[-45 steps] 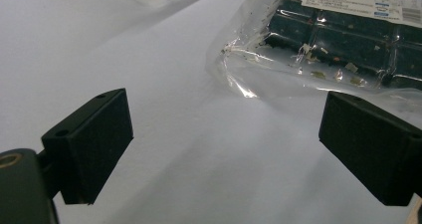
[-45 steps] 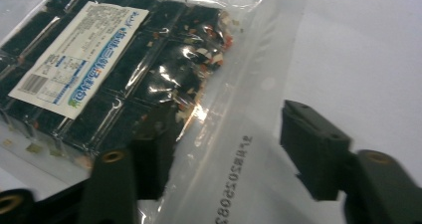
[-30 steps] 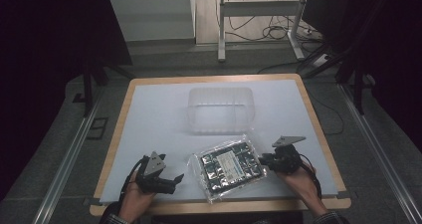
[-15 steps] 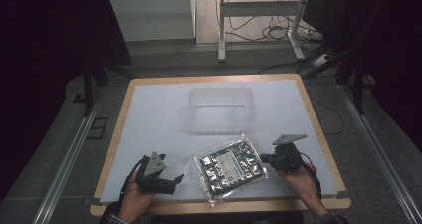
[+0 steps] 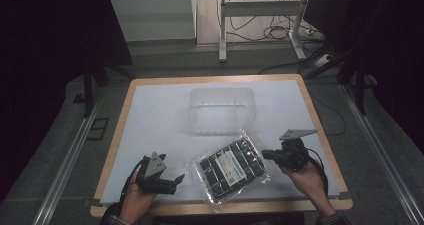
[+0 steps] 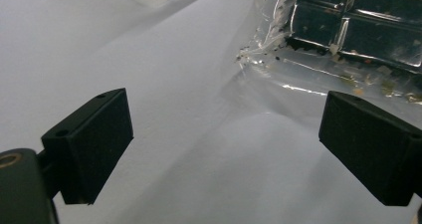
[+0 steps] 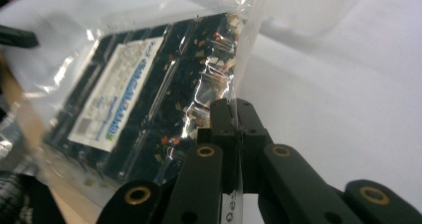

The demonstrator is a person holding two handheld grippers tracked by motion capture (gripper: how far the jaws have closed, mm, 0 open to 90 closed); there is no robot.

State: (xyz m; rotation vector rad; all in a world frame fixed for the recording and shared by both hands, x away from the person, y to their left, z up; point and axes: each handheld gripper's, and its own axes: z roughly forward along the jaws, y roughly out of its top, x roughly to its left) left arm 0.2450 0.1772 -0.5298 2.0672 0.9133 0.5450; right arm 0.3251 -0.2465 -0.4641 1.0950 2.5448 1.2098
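A: Where is the clear bag [image 5: 231,166] of dark squares?

B: On the white surface [image 5: 150,115], toward six o'clock in the high view, lying slantwise between the two hands. It has a white label on its face, and its right edge is lifted.

A: What has hold of it?

B: The right gripper [image 5: 266,154], at about four o'clock on the surface. Its fingers [image 7: 222,115] have just been closing and are now pressed together on the bag's clear plastic edge; in the right gripper view the film runs straight up from between them.

A: And the left gripper [image 5: 178,179]?

B: It rests near seven o'clock, pointing toward the bag. Its fingers [image 6: 89,144] stand wide apart with nothing between them but bare surface. In the left gripper view the bag's crinkled corner lies ahead, close to the right-hand finger, not touching it as far as I can tell.

A: Anything else there?

B: A clear plastic tub [image 5: 221,110] at about twelve o'clock from the bag, just beyond its far corner.
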